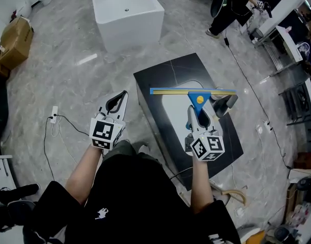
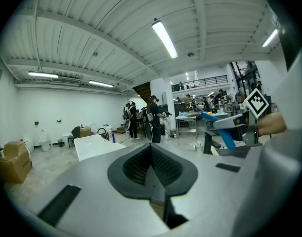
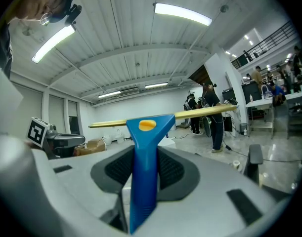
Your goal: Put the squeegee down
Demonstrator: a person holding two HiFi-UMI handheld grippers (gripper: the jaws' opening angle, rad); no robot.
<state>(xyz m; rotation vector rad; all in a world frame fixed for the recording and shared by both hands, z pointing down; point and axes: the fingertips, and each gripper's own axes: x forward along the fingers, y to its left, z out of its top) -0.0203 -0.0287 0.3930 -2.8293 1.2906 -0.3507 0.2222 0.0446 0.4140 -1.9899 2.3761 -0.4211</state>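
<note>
**Squeegee held over the black table**

The right gripper (image 1: 197,111) is clamped on the blue handle of the squeegee (image 1: 198,98). In the right gripper view the handle runs up between the two dark pads, which press on it from both sides. The squeegee's yellow-edged blade lies crosswise at the top of the handle. From the head view the blade spans the black table (image 1: 175,70) from its left edge almost to its right edge, over the half farther from the person. The tool is held in the air and nothing of it rests on the tabletop.

The left gripper (image 1: 122,96) is off the table's left edge, over the grey marble floor (image 1: 68,85). Its jaws are closed together with nothing between them, and in the left gripper view the two ribbed pads meet at their tips.

A white bathtub (image 1: 127,14) stands on the floor beyond the table's far edge. A cardboard box (image 1: 15,37) sits well to the left. People stand in the background at the far right.
</note>
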